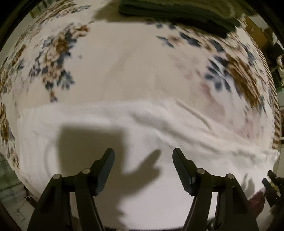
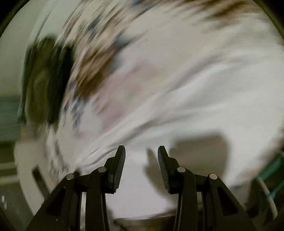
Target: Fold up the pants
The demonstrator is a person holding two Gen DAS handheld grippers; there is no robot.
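Big floral blanket [image 1: 124, 58] covers the bed, white pants [image 1: 142, 135] spread flat across its near edge, dark folded clothes [image 1: 177, 14] at the back. Pants look soft, light and floppy, so I'd pinch a hem edge. Left gripper [image 1: 143, 168] and right gripper [image 2: 141, 165] both spread, holding nothing.

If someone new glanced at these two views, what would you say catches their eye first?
Probably the white garment spread across the near half of the floral bedspread, with hard dark shadows falling on it. Both black claws, left and right, hang open above it, holding nothing. A dark green folded pile sits at the far edge; the right view is heavily motion-blurred.
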